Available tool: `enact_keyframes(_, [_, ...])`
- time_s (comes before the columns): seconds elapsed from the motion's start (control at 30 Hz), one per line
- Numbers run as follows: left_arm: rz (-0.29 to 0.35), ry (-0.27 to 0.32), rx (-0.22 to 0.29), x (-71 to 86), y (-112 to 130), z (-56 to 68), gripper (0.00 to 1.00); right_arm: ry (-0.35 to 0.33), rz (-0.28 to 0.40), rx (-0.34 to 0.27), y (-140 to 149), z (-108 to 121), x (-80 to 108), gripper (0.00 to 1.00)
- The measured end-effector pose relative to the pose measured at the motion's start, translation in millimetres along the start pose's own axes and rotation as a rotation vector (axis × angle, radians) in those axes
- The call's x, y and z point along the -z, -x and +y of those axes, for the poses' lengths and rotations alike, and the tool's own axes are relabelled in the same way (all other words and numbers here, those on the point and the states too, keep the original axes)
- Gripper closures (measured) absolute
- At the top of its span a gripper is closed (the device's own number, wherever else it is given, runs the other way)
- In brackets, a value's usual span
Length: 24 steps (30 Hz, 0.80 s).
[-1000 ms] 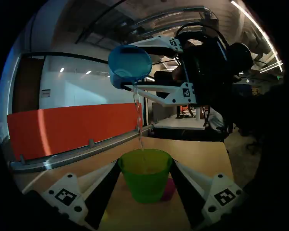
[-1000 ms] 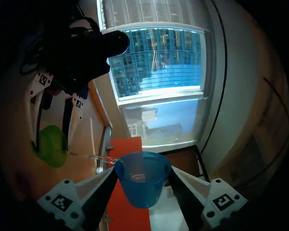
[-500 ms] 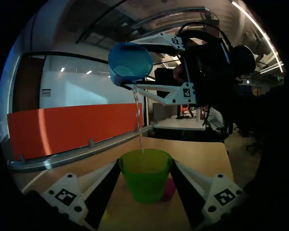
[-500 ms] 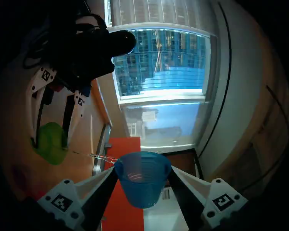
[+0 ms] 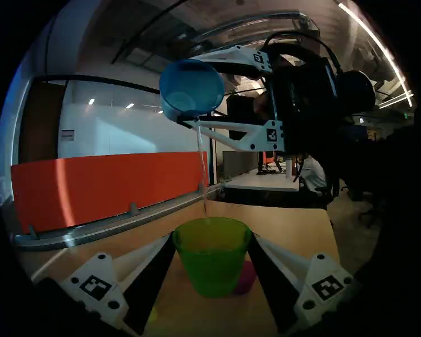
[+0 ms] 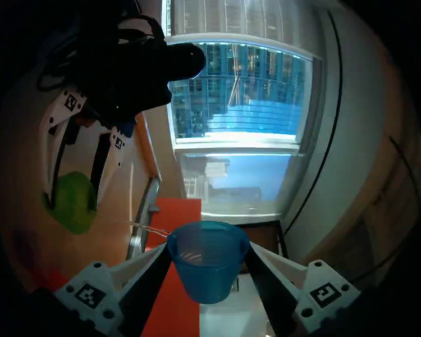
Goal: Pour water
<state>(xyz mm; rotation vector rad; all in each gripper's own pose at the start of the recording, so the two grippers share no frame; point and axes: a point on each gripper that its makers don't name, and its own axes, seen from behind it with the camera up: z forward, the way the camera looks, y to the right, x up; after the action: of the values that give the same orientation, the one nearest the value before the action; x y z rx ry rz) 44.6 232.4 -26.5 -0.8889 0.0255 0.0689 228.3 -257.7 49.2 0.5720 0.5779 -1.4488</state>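
Note:
In the left gripper view my left gripper [image 5: 211, 264] is shut on a green cup [image 5: 212, 255], held upright just above the wooden table [image 5: 289, 222]. Above it the right gripper [image 5: 202, 95] holds a blue cup [image 5: 190, 92] tipped on its side, and a thin stream of water [image 5: 201, 168] falls from its rim into the green cup. In the right gripper view my right gripper [image 6: 209, 269] is shut on the blue cup [image 6: 208, 268]; the stream of water [image 6: 149, 228] leaves its rim toward the green cup [image 6: 73, 202], which sits between the left gripper's fingers [image 6: 56, 163].
An orange panel [image 5: 98, 185] with a metal rail runs along the table's far edge. A pink object [image 5: 245, 276] lies on the table behind the green cup. A large window [image 6: 238, 129] faces tall buildings. Desks stand farther back [image 5: 266, 180].
The blue cup has risen slightly and tipped a bit further. Water keeps falling into the green cup. The left gripper and green cup have stayed still.

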Motion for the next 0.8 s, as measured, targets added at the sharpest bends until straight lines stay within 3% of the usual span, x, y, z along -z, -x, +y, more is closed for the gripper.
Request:
enact_keyframes(0.57, [0.009,0.002,-0.005,1.3,-5.6,1.6,0.12,0.005,-0.001,0.103,-6.6,-0.2,-1.8,0.1])
enact_keyframes(0.8, [0.015,0.001,-0.006,0.6,-8.0,1.8,0.12,0.005,0.002,0.107,-9.8,0.8,-2.3,0.1])
